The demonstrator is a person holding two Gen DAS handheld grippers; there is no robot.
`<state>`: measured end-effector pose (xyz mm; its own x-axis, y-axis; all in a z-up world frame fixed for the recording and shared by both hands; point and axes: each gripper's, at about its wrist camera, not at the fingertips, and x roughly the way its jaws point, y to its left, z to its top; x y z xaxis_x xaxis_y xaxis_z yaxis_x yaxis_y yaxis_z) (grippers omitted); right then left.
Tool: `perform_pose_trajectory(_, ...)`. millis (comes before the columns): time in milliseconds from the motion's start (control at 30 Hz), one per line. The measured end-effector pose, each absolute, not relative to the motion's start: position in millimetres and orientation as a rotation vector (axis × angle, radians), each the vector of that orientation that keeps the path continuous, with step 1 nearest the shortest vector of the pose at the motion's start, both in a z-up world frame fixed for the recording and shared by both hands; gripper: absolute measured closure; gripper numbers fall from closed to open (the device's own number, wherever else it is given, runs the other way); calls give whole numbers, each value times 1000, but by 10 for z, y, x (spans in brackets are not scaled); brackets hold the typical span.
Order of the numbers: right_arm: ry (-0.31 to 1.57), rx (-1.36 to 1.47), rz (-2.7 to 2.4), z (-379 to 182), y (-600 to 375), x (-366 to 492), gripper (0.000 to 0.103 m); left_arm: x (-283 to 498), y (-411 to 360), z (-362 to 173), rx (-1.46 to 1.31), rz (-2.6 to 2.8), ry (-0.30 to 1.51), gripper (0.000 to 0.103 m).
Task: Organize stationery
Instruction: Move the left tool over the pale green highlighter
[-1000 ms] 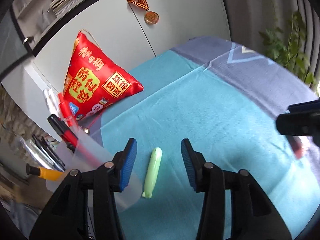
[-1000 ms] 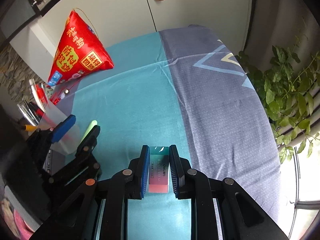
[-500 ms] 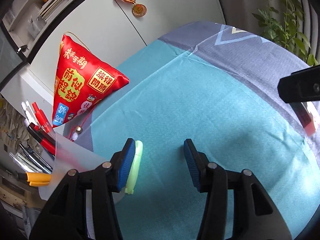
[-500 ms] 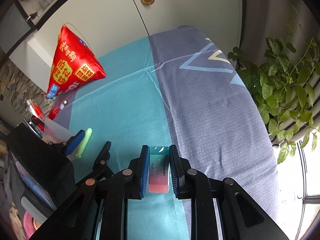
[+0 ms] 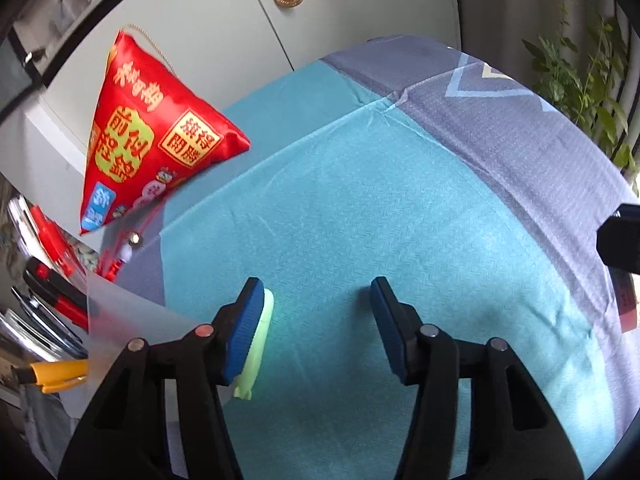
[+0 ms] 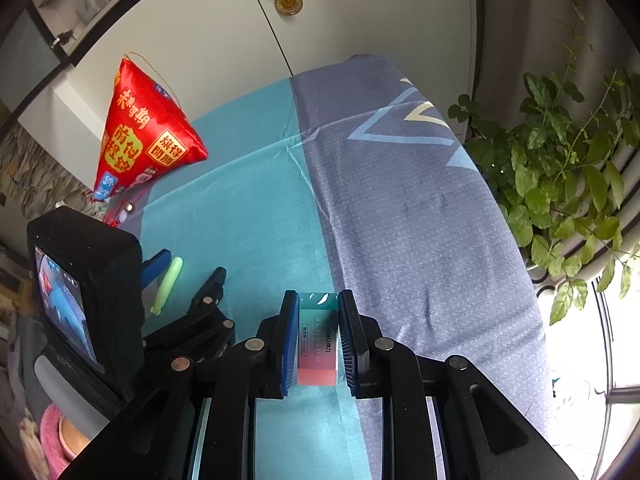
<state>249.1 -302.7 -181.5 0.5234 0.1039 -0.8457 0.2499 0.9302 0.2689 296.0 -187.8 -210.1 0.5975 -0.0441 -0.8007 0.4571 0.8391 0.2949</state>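
My left gripper [image 5: 316, 304] is open over the teal cloth. A pale green highlighter [image 5: 258, 344] lies on the cloth against the inner side of its left finger; it also shows in the right wrist view [image 6: 168, 280]. My right gripper [image 6: 318, 320] is shut on a teal-to-pink eraser [image 6: 318, 340] and holds it above the cloth. The right gripper's body [image 5: 620, 240] shows at the right edge of the left wrist view. The left gripper [image 6: 188, 280] shows at the left of the right wrist view.
A translucent pen holder [image 5: 116, 320] with red and black pens [image 5: 52, 240] stands at the left. A red triangular cushion [image 5: 152, 136] sits at the back left. A potted plant [image 6: 560, 180] hangs off the table's right edge. A white cabinet [image 6: 320, 20] is behind.
My left gripper has shifted right and forward, so the highlighter went from between the fingers to beside the left finger. The right gripper has risen a little, still holding the eraser.
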Motion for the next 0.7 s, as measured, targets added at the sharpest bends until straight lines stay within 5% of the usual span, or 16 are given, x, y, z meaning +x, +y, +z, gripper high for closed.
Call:
perform_pose_trajectory(333, 1024, 375, -89, -1790, -3008, 2473, 82, 2697, -1922, -2078, 418, -381, 1003, 51)
perform_pose_trajectory(700, 1045, 361, -98, -1832, -2965, 2475, 82, 2333, -1723, -1956, 409, -422, 927, 51)
